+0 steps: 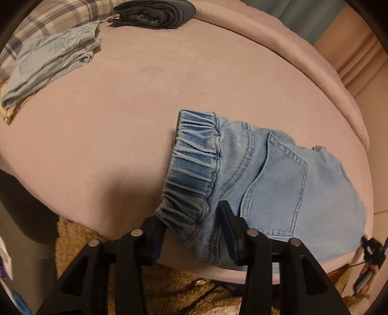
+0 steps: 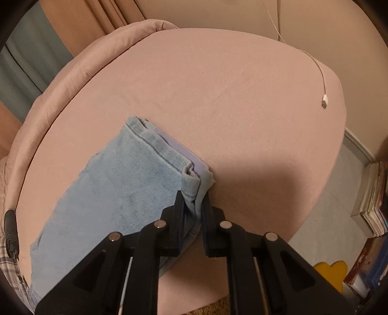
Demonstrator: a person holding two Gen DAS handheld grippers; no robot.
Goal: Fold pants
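Light blue denim pants (image 1: 278, 184) lie on the pink bed (image 1: 121, 121), waist end with gathered elastic band (image 1: 194, 164) and back pocket facing up. My left gripper (image 1: 194, 232) is open, its two fingers on either side of the waistband's near corner at the bed edge. In the right wrist view the pants' leg end (image 2: 116, 189) lies folded, hems stacked. My right gripper (image 2: 194, 206) is shut on the near corner of the hems (image 2: 194, 186).
A folded pale blue garment (image 1: 53, 63) and a dark folded garment (image 1: 152, 12) lie at the far left on the bed, by a plaid pillow (image 1: 48, 19). A white cable end (image 2: 324, 101) rests on the bed at right. A shaggy tan rug (image 1: 169, 286) lies below the bed edge.
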